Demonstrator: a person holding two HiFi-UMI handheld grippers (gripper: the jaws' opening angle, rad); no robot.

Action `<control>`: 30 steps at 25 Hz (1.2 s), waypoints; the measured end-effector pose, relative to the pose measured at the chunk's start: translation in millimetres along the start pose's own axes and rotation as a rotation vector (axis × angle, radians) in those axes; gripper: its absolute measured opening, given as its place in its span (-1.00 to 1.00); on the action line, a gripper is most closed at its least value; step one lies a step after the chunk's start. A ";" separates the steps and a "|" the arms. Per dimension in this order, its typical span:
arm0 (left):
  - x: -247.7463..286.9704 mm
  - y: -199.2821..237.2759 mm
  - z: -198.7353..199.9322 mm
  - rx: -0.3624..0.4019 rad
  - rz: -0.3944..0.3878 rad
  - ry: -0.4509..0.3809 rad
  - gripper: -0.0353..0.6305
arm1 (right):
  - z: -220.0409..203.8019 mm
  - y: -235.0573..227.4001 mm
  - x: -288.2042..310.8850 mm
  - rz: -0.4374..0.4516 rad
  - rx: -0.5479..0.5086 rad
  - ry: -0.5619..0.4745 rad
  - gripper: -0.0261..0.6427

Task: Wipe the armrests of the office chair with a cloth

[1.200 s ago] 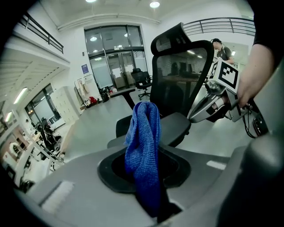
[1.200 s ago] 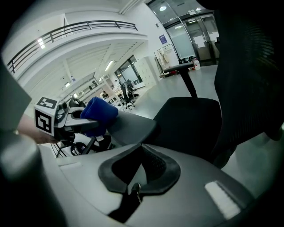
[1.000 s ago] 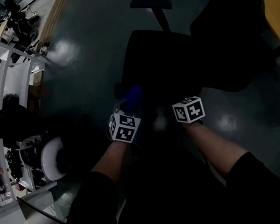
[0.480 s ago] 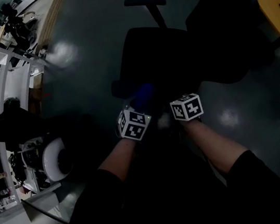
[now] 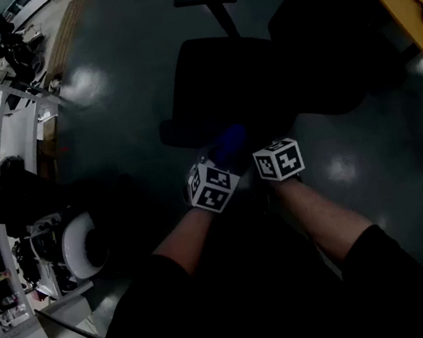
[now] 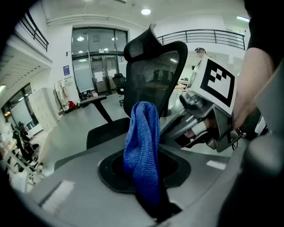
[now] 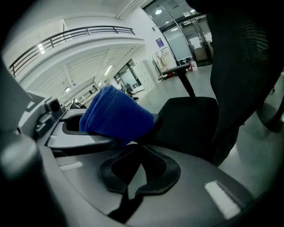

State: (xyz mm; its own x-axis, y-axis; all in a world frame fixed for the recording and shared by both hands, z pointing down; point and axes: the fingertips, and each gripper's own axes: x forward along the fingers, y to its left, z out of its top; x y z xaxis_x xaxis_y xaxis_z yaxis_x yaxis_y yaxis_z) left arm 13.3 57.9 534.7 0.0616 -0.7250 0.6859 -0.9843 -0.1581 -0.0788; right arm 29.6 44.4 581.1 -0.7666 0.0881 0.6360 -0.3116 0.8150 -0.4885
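Closely, right gripper (image 7: 138, 159) flanks cloth (image 6: 142, 146).

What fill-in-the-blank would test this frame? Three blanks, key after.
The blue knitted cloth is clamped in the ___.
The right tool, jaws together, holds ___.
The seat of the black mesh-backed office chair is ___ (occupied/empty).
Missing: left tool; nothing; empty.

Office chair (image 5: 229, 82) on floor (image 5: 120, 43) (glossy grey)
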 end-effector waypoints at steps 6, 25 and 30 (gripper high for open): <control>-10.9 -11.6 4.7 0.003 -0.057 -0.049 -0.59 | -6.6 4.5 -5.2 -0.020 0.006 -0.008 -0.91; -157.1 34.4 -25.3 -0.105 -0.132 -0.342 -0.59 | -14.7 97.3 -37.6 -0.088 0.019 -0.184 -0.91; -195.1 29.3 -45.0 -0.210 -0.177 -0.394 -0.59 | -34.2 136.1 -48.1 -0.078 0.034 -0.207 -0.91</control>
State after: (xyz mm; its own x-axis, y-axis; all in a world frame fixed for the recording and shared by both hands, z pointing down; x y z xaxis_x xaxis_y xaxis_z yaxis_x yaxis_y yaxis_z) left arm -34.9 224.9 431.1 0.2493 -0.9045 0.3460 -0.9626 -0.1925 0.1905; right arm 43.2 170.6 504.4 -0.8370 -0.0969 0.5385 -0.3909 0.7946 -0.4645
